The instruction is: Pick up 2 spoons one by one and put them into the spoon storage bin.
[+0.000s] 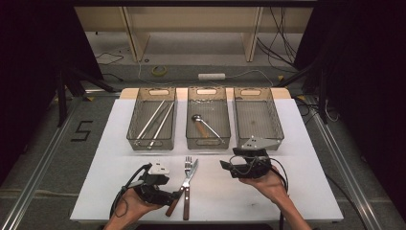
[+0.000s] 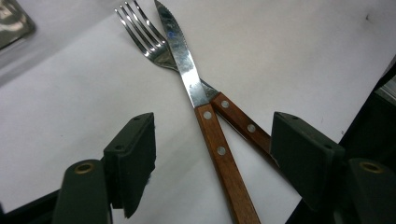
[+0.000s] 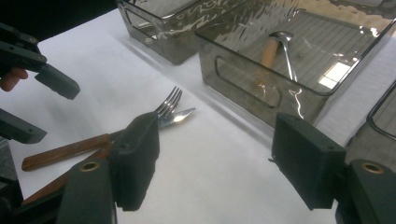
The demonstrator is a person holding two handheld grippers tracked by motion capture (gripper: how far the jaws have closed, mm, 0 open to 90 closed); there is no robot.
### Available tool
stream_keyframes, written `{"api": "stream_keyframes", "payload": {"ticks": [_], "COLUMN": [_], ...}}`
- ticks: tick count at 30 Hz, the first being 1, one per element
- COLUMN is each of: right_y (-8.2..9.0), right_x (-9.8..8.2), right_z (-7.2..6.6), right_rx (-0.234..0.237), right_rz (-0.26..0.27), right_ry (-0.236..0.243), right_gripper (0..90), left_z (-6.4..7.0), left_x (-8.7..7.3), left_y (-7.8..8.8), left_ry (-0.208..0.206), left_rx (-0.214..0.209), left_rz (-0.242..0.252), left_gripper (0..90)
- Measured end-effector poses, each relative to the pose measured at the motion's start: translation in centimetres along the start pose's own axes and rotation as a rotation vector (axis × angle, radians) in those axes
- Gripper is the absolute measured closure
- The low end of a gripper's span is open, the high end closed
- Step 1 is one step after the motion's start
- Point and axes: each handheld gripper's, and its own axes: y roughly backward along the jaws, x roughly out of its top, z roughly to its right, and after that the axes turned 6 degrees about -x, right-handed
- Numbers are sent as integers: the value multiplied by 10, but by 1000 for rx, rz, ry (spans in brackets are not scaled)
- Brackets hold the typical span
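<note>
1. A knife [image 1: 188, 184] and a fork [image 1: 186, 179] lie crossed on the white counter [image 1: 297, 143], near its front edge, between the two hands.
2. Both have wooden handles pointing near and metal ends pointing far; the knife lies over the fork.
3. The left hand-held gripper [image 1: 176, 195] sits just left of the handles, released: in the left gripper view its jaws stand apart with both handles between them, and the pads press on neither.
4. The right hand-held gripper [image 1: 224, 165] hovers right of the cutlery tips, jaws apart, grasping nothing.
5. Three mesh trays stand across the far side: the left tray [image 1: 131, 132] holds long metal rods, the middle tray [image 1: 191, 139] a spoon [image 1: 205, 125], and the right tray [image 1: 277, 127] stands behind the right hand-held gripper.
</note>
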Motion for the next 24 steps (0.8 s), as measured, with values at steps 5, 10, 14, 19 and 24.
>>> {"api": "stream_keyframes", "payload": {"ticks": [5, 10, 14, 19, 24], "right_y": [5, 8, 9, 13, 18], "right_x": [-7, -16, -22, -26, -30], "right_z": [-2, -4, -5, -6, -7], "right_rx": [5, 15, 12, 14, 15], "right_rz": [13, 0, -11, 4, 24], "right_ry": [-7, -12, -13, -13, -16], "right_gripper": [331, 332, 334, 334, 331], "left_z": [1, 5, 9, 13, 16], "left_x": [-1, -2, -2, -2, -3], "left_y": [-1, -2, -5, -9, -12], "left_ry": [-4, -37, -75, -91, -93], "left_rx": [-17, -40, -86, -115, -127], "left_rz": [-19, -37, -72, -94, -111], "left_gripper": [356, 430, 579, 677, 720]}}
